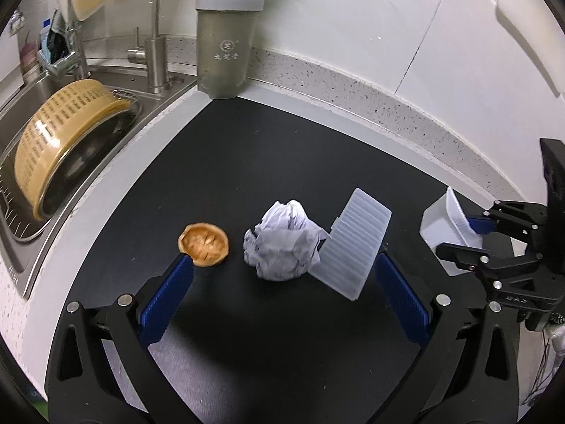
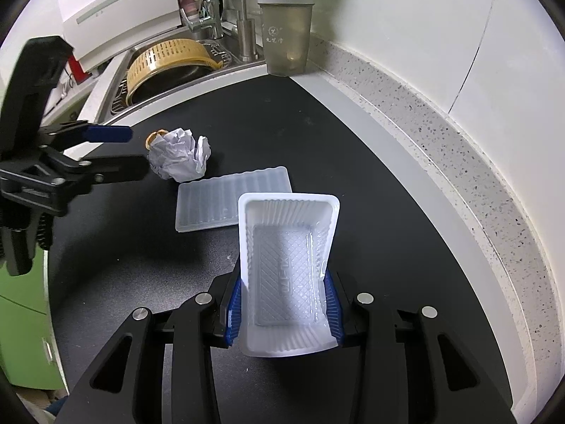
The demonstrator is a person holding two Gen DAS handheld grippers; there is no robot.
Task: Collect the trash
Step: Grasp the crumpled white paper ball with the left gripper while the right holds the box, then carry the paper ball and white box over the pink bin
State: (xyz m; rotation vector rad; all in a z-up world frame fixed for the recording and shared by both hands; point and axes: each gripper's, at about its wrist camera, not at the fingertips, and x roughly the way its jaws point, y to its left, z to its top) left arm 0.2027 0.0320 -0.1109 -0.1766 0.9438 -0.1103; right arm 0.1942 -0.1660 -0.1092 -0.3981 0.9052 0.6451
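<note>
A crumpled white paper ball (image 1: 282, 242) lies on the black mat (image 1: 268, 162), with a brown nutshell half (image 1: 204, 243) to its left and a ribbed translucent plastic lid (image 1: 353, 243) to its right. My left gripper (image 1: 282, 275) is open, its fingers spread wide around the paper ball and just short of it. My right gripper (image 2: 284, 304) is shut on a white plastic tray (image 2: 287, 265), held open side up above the mat. The paper ball (image 2: 178, 159) and lid (image 2: 219, 198) also show in the right wrist view, with the left gripper (image 2: 130, 152) beside them.
A grey shaker bottle (image 1: 227, 35) stands at the mat's far corner. A sink (image 1: 53, 148) with a yellow colander (image 1: 60, 145) and a tap (image 1: 155, 53) lies to the left. A speckled backsplash (image 1: 388, 106) and white wall run behind.
</note>
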